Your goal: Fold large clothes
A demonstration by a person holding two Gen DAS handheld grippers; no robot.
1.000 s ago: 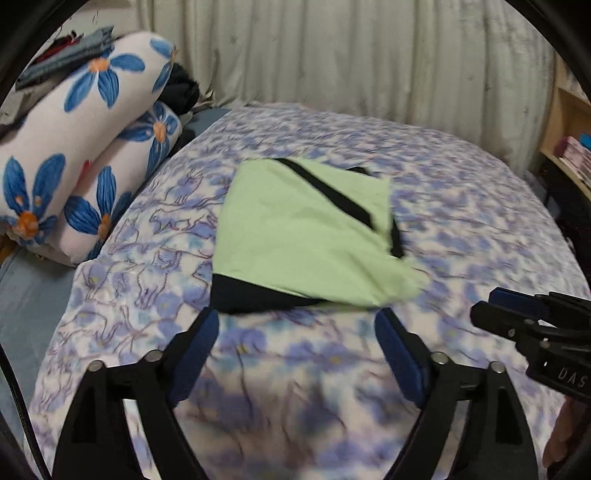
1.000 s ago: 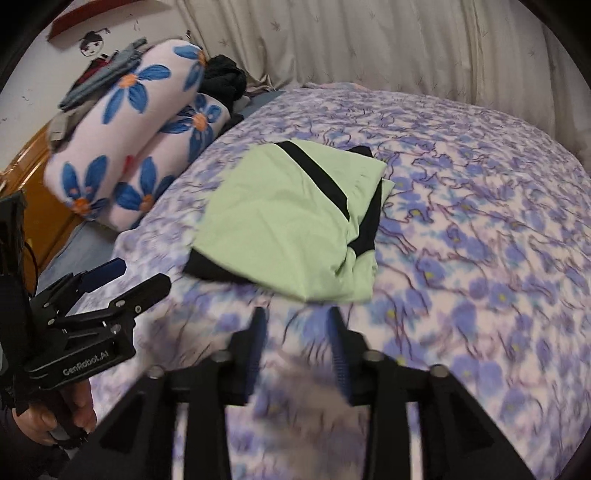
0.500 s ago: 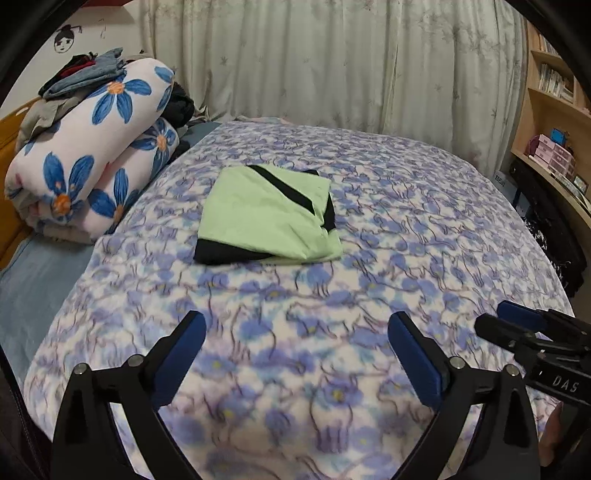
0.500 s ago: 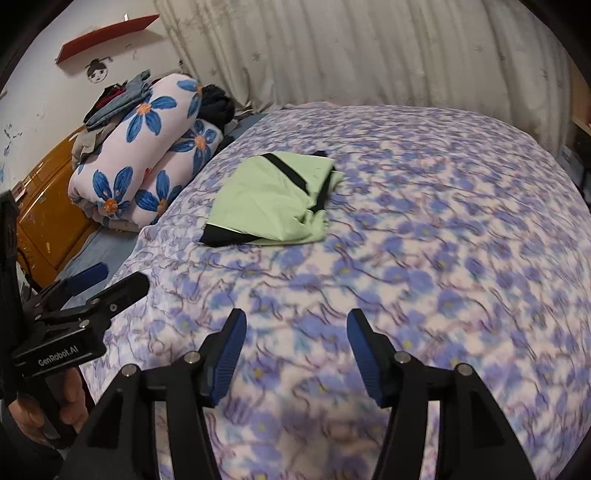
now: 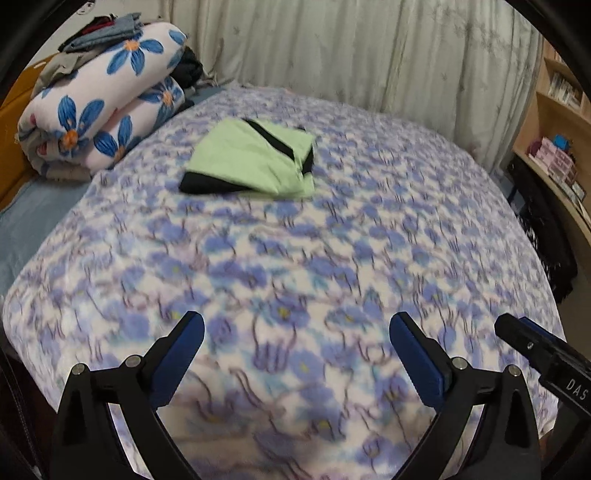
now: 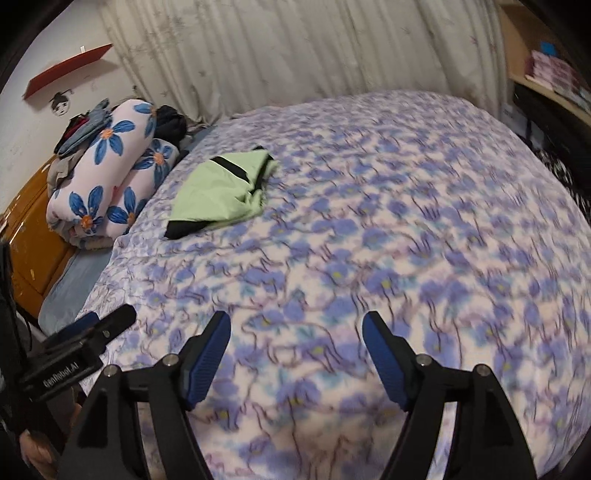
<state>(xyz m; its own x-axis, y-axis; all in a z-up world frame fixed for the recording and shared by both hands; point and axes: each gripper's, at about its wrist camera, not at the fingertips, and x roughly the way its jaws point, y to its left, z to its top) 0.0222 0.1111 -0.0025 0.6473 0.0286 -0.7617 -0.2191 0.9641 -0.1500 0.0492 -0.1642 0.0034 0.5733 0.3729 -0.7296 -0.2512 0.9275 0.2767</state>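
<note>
1. My left gripper [image 5: 295, 328] has pulled back toward the foot of the bed since a second ago; its blue-padded fingers [image 5: 181, 354] stand wide apart, holding nothing, over the purple-flowered fleece bedspread [image 5: 332, 258].
2. My right gripper [image 6: 295, 328] has drawn back too. A second ago its fingers [image 6: 210, 354] were nearly together just short of the garment; now they are spread wide and empty.
3. The folded light-green garment with black trim [image 5: 255, 162] lies flat on the bedspread, well apart from both grippers, on the far left part of the bed. It looks smaller in both views than before, and its fold looks the same.
4. The rolled white quilt with blue flowers [image 5: 99, 114] sits just beyond the garment at the head of the bed, with loose clothes [image 5: 99, 31] piled on top, as earlier.
5. The pale curtain [image 5: 369, 51] hangs behind the bed.
</note>
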